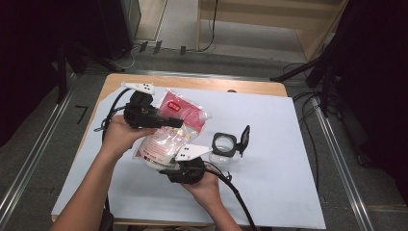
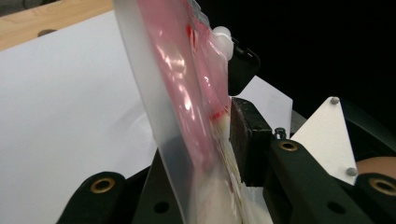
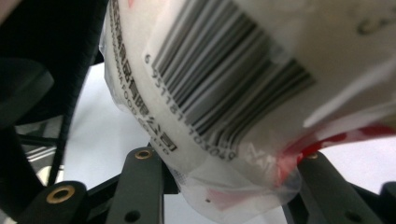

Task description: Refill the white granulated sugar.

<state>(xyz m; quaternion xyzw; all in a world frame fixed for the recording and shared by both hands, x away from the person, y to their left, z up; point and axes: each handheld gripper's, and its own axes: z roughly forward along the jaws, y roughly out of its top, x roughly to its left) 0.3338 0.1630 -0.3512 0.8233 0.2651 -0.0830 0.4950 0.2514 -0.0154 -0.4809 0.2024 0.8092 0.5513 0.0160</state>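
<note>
A red and white plastic bag (image 1: pixel 168 130) of white grains is held above the white sheet (image 1: pixel 269 144), between both grippers. My left gripper (image 1: pixel 177 122) reaches in from the left and is shut on the bag's upper part; in the left gripper view the bag (image 2: pixel 187 93) stands pinched between the jaws (image 2: pixel 210 154). My right gripper (image 1: pixel 168 168) comes from below and is shut on the bag's bottom end. The right gripper view has the barcode side of the bag (image 3: pixel 233 84) bulging between its jaws (image 3: pixel 229 196).
A small clear jar (image 1: pixel 223 149) with a black rim stands on the sheet just right of the bag, its black flip lid (image 1: pixel 245 138) open to the right. The wooden table edge (image 1: pixel 192 83) runs along the back. Cables trail from both grippers.
</note>
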